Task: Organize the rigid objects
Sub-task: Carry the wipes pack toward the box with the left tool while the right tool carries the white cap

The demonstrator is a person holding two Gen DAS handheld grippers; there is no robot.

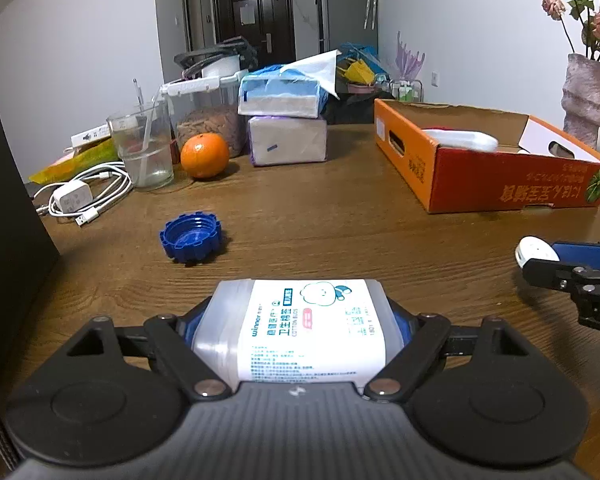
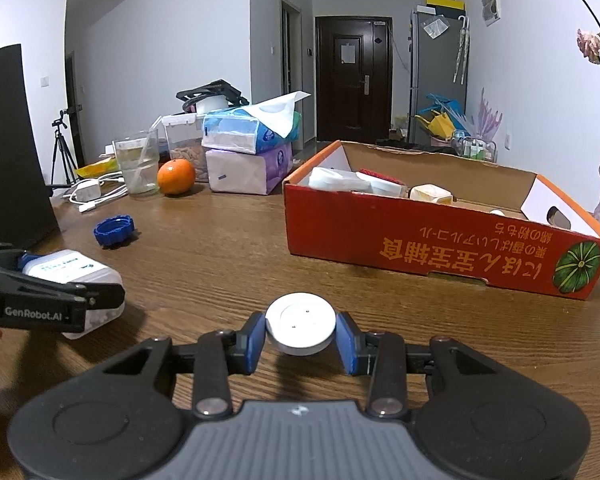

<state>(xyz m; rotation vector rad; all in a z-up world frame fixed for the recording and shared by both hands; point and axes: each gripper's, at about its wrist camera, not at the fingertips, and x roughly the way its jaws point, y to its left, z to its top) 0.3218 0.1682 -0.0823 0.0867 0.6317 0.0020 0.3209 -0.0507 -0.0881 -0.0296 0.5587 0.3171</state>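
A clear plastic box of cotton buds [image 1: 300, 328] with a white label lies on the wooden table, and my left gripper [image 1: 300, 322] is shut on it, blue pads against both sides. The right wrist view shows the same box [image 2: 66, 268] at the left edge. My right gripper [image 2: 301, 336] is shut on a small white round disc [image 2: 300, 322] just above the table. That disc [image 1: 534, 250] also shows at the right edge of the left wrist view. An orange cardboard box [image 2: 420, 240] stands open ahead on the right and holds several white and yellow items. A blue screw cap [image 1: 191, 236] lies upside down on the table.
At the back left are an orange [image 1: 204, 155], a glass of water [image 1: 144, 148], a white charger with cable [image 1: 76, 196], two stacked tissue packs [image 1: 286, 120] and a clear container. A vase [image 1: 584, 96] stands at the far right. A dark panel [image 2: 8, 140] rises at the left.
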